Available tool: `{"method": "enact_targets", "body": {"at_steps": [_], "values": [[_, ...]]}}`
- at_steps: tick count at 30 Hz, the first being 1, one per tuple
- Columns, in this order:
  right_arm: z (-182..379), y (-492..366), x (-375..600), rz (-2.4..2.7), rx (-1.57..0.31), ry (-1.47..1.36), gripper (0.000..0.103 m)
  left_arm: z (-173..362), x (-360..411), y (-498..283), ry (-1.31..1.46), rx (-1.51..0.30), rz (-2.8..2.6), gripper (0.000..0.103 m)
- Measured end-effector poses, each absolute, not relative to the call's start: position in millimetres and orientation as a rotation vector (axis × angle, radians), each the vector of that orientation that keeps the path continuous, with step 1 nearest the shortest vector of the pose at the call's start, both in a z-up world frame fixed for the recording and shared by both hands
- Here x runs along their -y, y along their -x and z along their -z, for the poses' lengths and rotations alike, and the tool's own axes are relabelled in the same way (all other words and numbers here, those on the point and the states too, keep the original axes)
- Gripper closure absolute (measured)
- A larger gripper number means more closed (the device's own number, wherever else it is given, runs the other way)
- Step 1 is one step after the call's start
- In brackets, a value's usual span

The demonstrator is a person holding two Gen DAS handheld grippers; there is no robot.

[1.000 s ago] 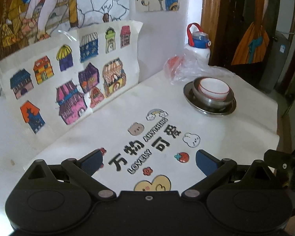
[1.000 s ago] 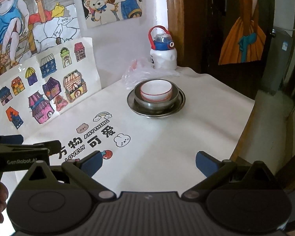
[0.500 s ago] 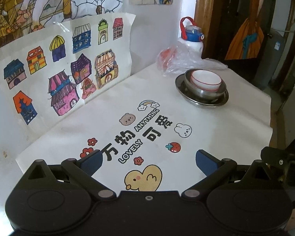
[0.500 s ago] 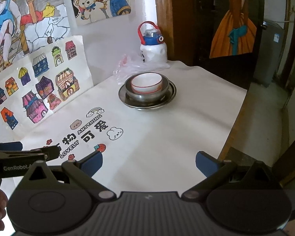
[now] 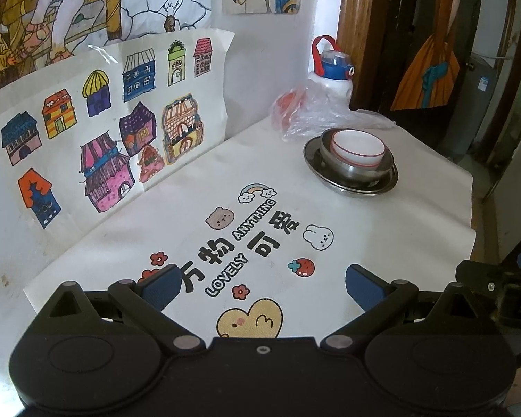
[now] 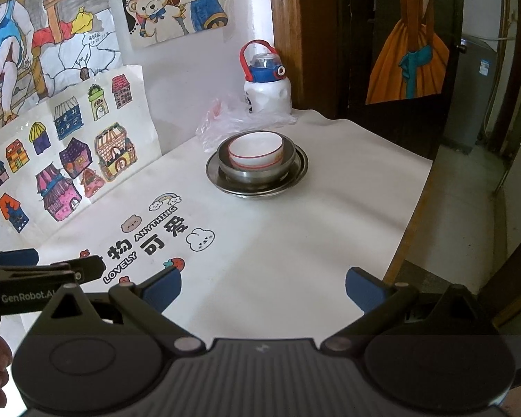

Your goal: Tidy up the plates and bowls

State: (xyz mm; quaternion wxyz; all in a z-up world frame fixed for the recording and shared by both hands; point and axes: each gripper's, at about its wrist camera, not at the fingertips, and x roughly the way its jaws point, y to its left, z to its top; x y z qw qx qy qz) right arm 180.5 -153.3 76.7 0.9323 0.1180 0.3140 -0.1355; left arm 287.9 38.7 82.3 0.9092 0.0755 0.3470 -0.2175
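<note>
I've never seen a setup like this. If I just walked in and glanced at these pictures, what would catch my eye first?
Probably the stack of dishes at the far side of the white printed tablecloth: a white bowl nested in a steel bowl on a steel plate. Behind it stands a water bottle with a red handle, and bright children's drawings cover the wall to the left. Up close, both grippers, left and right, hang above the cloth with jaws open, empty.

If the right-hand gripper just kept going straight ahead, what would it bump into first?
Probably the white tablecloth: the right gripper, jaws open and empty, seems to point slightly downward at bare cloth. If it cleared that, the stacked white bowl lies beyond, though depth is unclear.
</note>
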Motion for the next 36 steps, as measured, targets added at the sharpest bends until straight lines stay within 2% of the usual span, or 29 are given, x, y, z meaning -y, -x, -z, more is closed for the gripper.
{"method": "enact_targets", "body": {"at_steps": [36], "values": [[-76.5,-199.1,150.0,0.292,-0.673,-0.226,0.000,-77.0,-42.4,-306.4,-0.127,-0.732,0.476,0.005]]}}
